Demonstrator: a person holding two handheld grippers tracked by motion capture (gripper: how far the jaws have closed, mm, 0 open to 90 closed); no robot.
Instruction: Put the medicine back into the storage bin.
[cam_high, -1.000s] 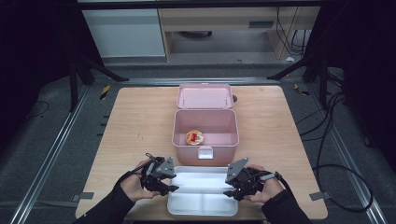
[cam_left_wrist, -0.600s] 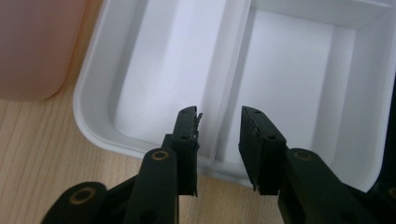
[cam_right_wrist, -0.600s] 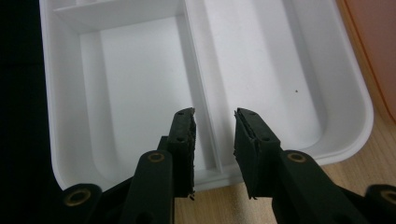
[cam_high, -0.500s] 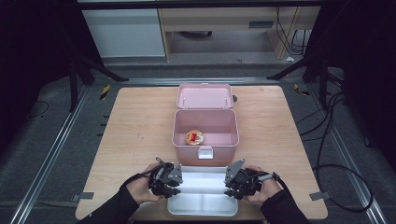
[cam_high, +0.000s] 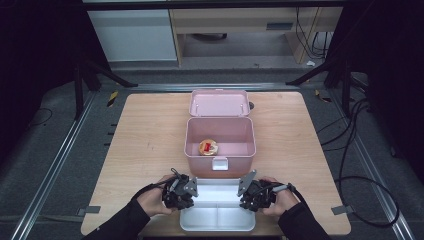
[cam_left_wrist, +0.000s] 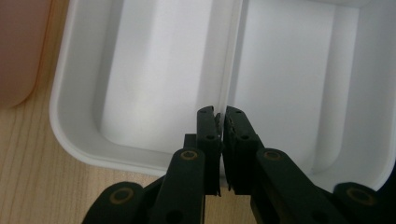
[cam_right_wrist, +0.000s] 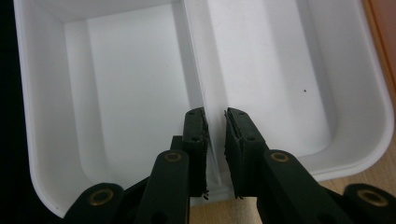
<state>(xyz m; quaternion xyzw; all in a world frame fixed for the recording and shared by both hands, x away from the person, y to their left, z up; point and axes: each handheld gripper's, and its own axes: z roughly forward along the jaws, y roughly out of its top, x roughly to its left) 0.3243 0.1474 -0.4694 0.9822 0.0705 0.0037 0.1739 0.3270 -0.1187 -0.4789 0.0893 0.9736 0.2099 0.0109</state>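
Wooden table (cam_high: 145, 150), pink box (cam_high: 220, 137) standing open at centre. White two-compartment tray (cam_high: 217, 219) at the near edge — probably light, stiff, smooth-walled plastic, best taken by its central divider (cam_left_wrist: 232, 70). Left gripper (cam_left_wrist: 220, 122) and right gripper (cam_right_wrist: 215, 125), jaws just closing, each pinch an end of that divider — a symmetric hold that should lift it level.

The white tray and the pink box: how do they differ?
The white tray is shallow and split by a middle wall; the pink box is deep and undivided. The tray is bare inside; the box holds a small round item. Both grippers clamp the tray; the box stands untouched. Both are rounded-cornered.
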